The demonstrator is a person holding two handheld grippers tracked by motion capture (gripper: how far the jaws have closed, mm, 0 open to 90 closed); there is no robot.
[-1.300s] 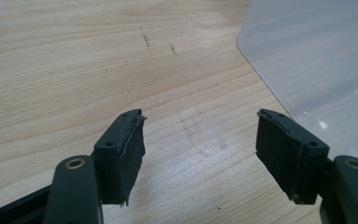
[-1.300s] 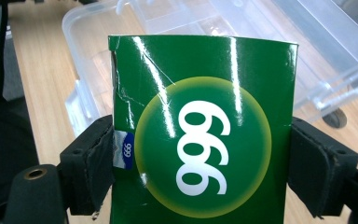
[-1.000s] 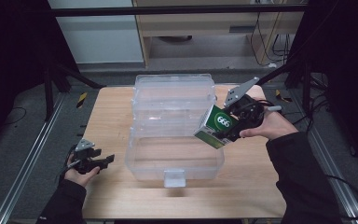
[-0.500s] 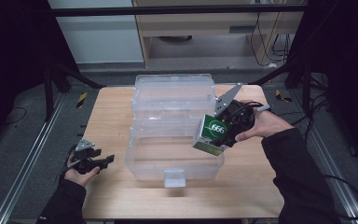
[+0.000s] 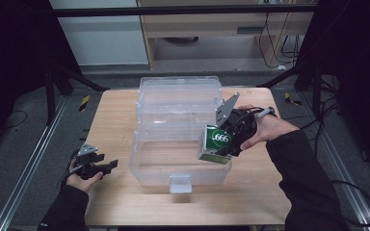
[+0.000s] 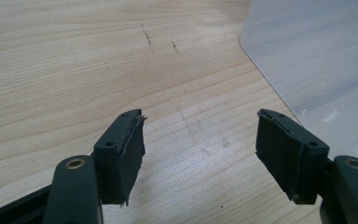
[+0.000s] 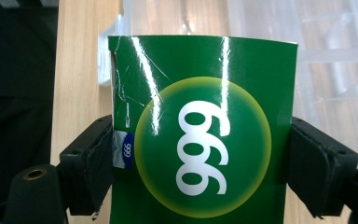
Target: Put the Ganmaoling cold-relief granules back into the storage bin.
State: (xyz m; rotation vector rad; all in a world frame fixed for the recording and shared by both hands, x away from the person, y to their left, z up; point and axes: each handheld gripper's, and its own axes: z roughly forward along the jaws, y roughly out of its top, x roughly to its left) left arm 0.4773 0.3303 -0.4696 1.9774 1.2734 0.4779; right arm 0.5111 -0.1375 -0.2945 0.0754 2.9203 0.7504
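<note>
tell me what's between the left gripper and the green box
In the high view, a strip of bare wooden table, then the clear plastic bin. The green box sits in the right gripper over the bin's right end.

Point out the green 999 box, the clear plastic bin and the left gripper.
green 999 box (image 7: 200,140): right gripper view, its printed front face.
clear plastic bin (image 5: 180,184): high view, front wall latch.
left gripper (image 6: 200,149): left gripper view, between its open jaws.
</note>
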